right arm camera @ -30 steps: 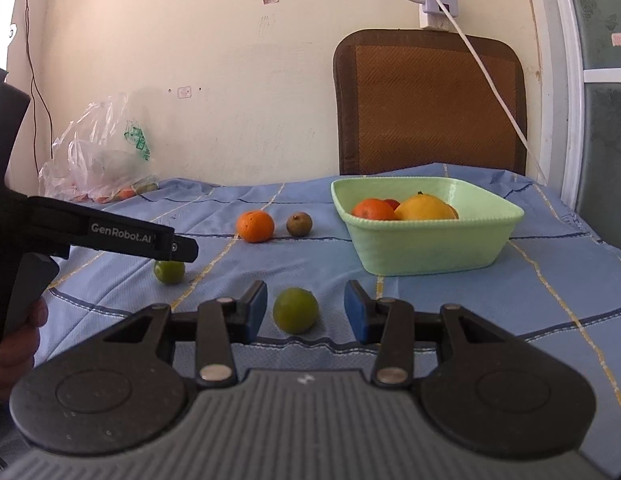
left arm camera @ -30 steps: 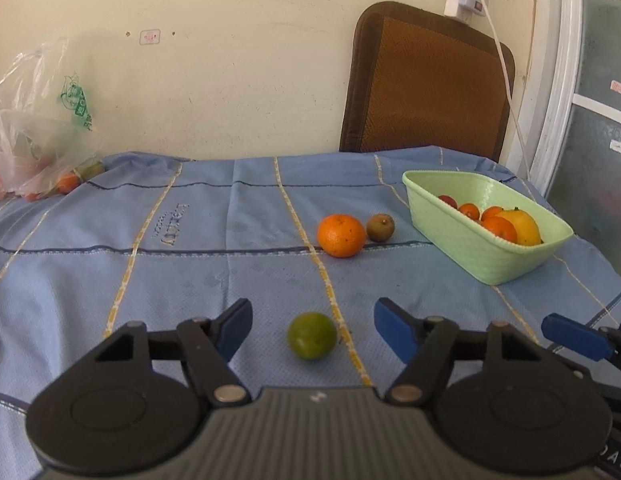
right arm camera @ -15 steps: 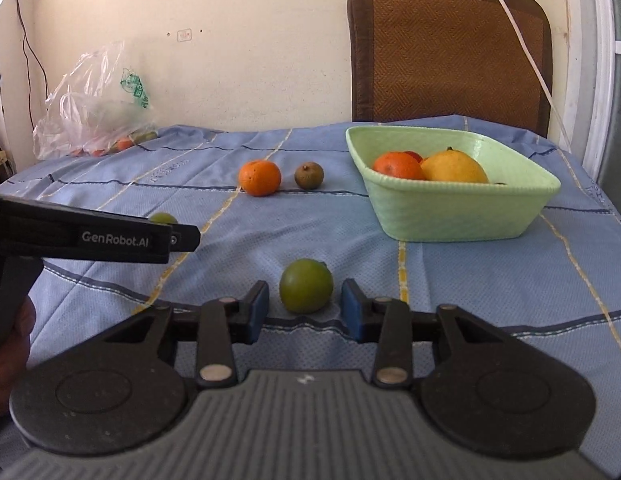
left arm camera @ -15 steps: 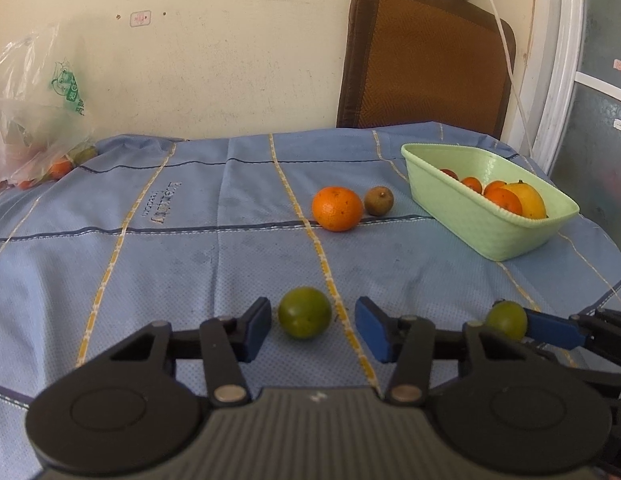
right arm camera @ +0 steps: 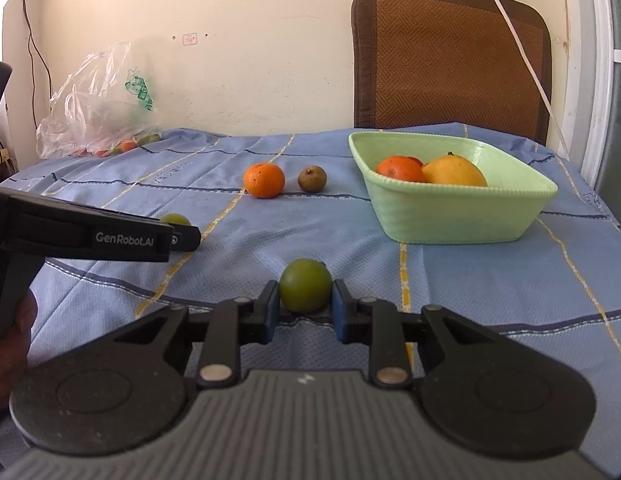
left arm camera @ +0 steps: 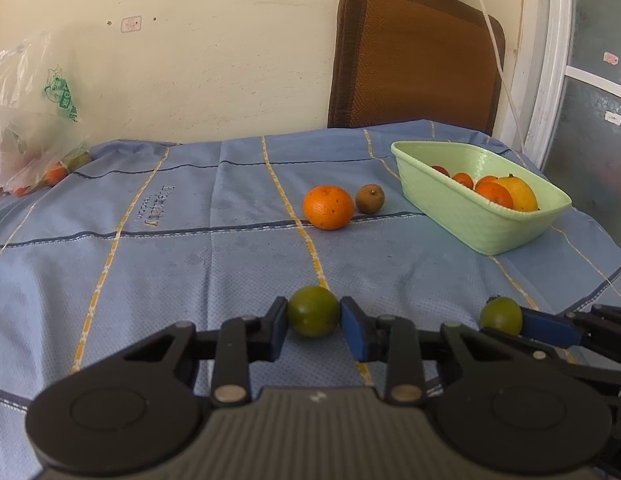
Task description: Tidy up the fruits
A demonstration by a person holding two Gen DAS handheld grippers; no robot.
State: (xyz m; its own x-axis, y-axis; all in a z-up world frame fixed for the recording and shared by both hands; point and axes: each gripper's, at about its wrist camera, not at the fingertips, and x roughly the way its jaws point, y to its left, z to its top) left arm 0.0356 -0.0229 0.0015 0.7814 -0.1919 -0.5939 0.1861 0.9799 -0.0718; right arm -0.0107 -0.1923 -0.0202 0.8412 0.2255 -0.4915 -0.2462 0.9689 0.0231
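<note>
Fingers of both the left gripper (left arm camera: 313,322) and right gripper (right arm camera: 305,307) are closing, each clamping a green lime (left arm camera: 313,311) (right arm camera: 305,286) for transfer to the green basket (right arm camera: 450,220).

On the tabletop (left arm camera: 190,264), a lime (left arm camera: 313,311) sat at six o'clock between the left hand-held gripper's (left arm camera: 313,322) pads. An orange (left arm camera: 328,207) lay at twelve with a small fruit (left arm camera: 369,199) just beside it, the basket (left arm camera: 462,216) at two holding fruit, a bag (left arm camera: 26,132) at ten.
</note>
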